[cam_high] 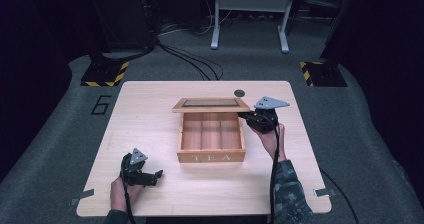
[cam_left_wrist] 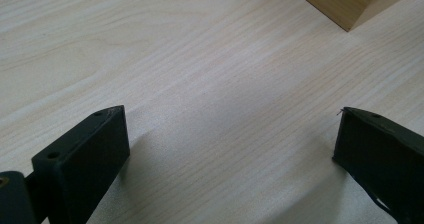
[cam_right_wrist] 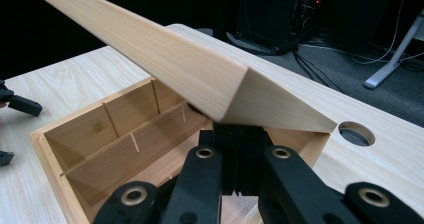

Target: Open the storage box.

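**Tea box lid raised at the right corner**

Nearest the person, the left tongs (cam_high: 150, 176) rest low over the front left of the desk (cam_high: 150, 114), held in the left hand (cam_high: 120, 191). Their jaws stand spread wide with bare wood between them, well apart from the box.

In the middle of the desk sits the wooden tea box (cam_high: 211, 144), the word TEA on its front wall, its inner dividers showing in the open top.

Farther back, the box's lid (cam_high: 211, 105) stands raised and tilted at the box's far edge. The right tongs (cam_high: 248, 116), held in the right hand (cam_high: 271, 136), meet the lid's right end. In the right gripper view the jaws are pressed together under the lid's corner (cam_right_wrist: 240, 91), pinching its edge.

Beyond the lid a round hole (cam_high: 239, 93) opens in the desk top.
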A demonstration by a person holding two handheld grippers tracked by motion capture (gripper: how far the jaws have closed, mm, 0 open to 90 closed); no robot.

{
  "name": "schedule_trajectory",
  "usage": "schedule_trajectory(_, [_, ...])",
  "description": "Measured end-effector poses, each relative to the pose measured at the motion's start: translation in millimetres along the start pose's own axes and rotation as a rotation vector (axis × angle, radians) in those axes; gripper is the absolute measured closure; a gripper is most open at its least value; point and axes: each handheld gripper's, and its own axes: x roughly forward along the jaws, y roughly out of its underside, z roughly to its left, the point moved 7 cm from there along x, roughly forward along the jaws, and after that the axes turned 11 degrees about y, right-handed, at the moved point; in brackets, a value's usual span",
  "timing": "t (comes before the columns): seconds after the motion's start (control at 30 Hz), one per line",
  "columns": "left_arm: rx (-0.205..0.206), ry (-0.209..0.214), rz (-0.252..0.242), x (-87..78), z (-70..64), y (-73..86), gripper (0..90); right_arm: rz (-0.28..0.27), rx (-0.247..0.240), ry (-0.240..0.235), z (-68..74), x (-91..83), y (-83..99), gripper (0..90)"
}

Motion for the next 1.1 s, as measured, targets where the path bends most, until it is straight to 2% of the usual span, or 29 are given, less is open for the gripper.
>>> schedule_trajectory(1.1, [-0.001,0.001,0.000,-0.1,-0.1,0.0,1.0,0.000,0.001,0.001,-3.1,2.4,-4.6,89.4])
